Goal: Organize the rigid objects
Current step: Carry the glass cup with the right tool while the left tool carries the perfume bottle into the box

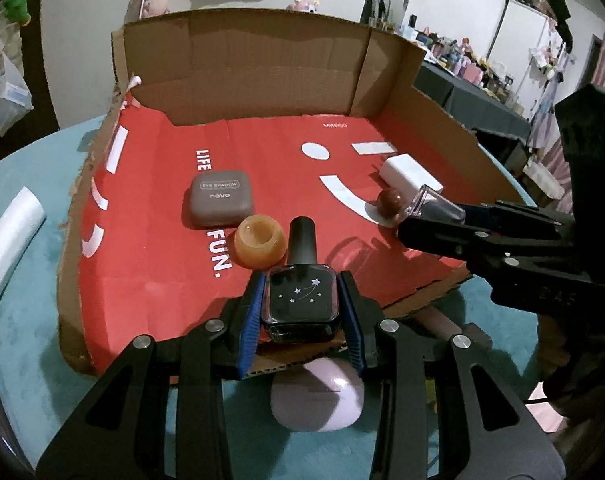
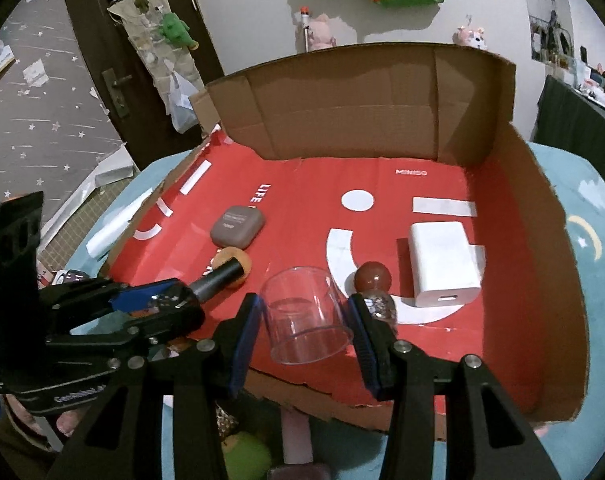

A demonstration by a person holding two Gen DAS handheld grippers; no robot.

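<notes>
My left gripper (image 1: 300, 300) is shut on a dark nail polish bottle (image 1: 300, 298) with star marks and a black cap, held over the front edge of the red cardboard tray (image 1: 150, 248). My right gripper (image 2: 308, 322) is shut on a clear plastic cup (image 2: 304, 314), held over the tray's front edge. In the tray lie a grey eyeshadow case (image 1: 218, 204), an orange round holder (image 1: 259, 242), a reddish-brown ball (image 1: 391, 203) and a white charger (image 1: 410, 176). The left gripper also shows in the right wrist view (image 2: 158, 300).
The tray has a tall cardboard back wall (image 1: 246, 68) and a right side wall (image 2: 542, 248). It rests on a teal cloth (image 1: 22, 288). A pink rounded object (image 1: 318, 400) lies under my left gripper. A green object (image 2: 246, 456) and a pink stick (image 2: 296, 436) lie below my right gripper.
</notes>
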